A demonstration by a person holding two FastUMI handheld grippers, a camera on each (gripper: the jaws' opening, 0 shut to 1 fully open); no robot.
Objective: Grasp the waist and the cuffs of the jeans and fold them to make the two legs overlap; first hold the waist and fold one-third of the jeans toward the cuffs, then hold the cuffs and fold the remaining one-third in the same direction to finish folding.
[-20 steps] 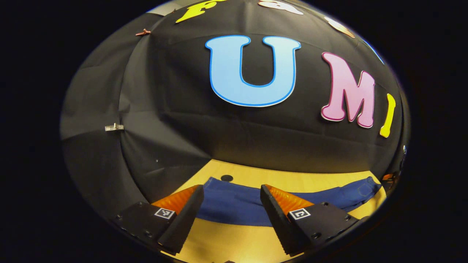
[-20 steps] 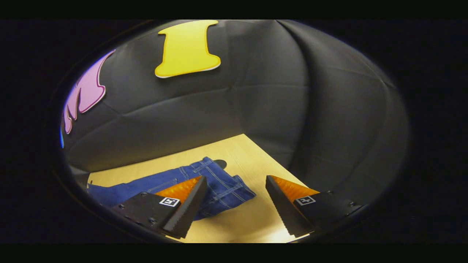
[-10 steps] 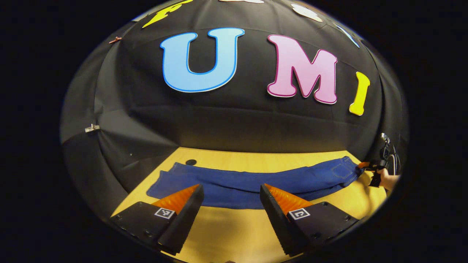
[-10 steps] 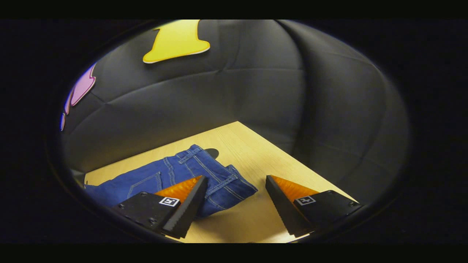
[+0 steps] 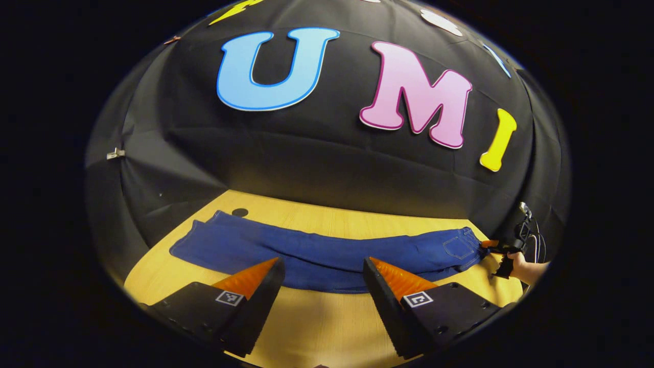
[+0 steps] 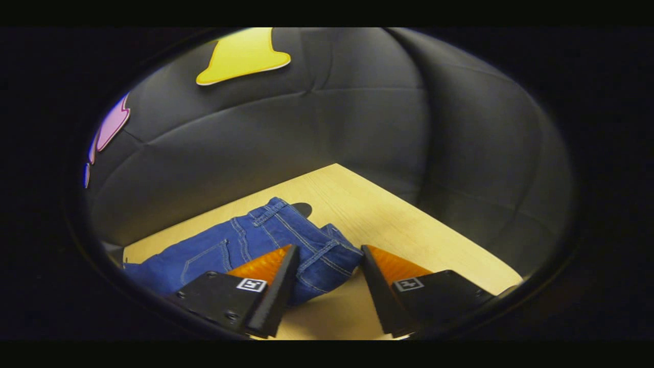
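Jaws: left gripper (image 5: 317, 301) wide open, holding nothing, bare table (image 5: 317, 327) between the fingers. Right gripper (image 6: 327, 286) open a bit narrower, also holding nothing yet; the waist (image 6: 327, 255) of the jeans (image 6: 230, 250) lies in the gap just ahead of the tips, apparently not pinched, though contact w/ the inner faces can't be ruled out at this angle.

Near, left gripper view: jeans (image 5: 317, 255) sit just past the fingertips, stretched flat as one long band across the table, side to side. Only one leg's width shows, so legs look already overlapped, i.e. the lengthwise fold seems done. Cuffs (image 5: 199, 243) lie off to the left of the jaws, waist end (image 5: 460, 248) w/ a back pocket far to the right. At that end, the right gripper (image 5: 498, 250) and the hand (image 5: 526, 268) holding it show, tips at the waistband.

Near, right gripper view: waistband bunched slightly, belt loops and seams up, its corner pointing into the gap. Likely lined up so both fingers can close on the doubled waistband for the one-third fold toward the cuffs.

Left gripper hovers mid-leg, prob. waiting or heading for a second hold; can't tell which.

Far: small dark round spot (image 6: 302, 208) on the table beyond the waist, then the black cloth wall (image 5: 327, 158).
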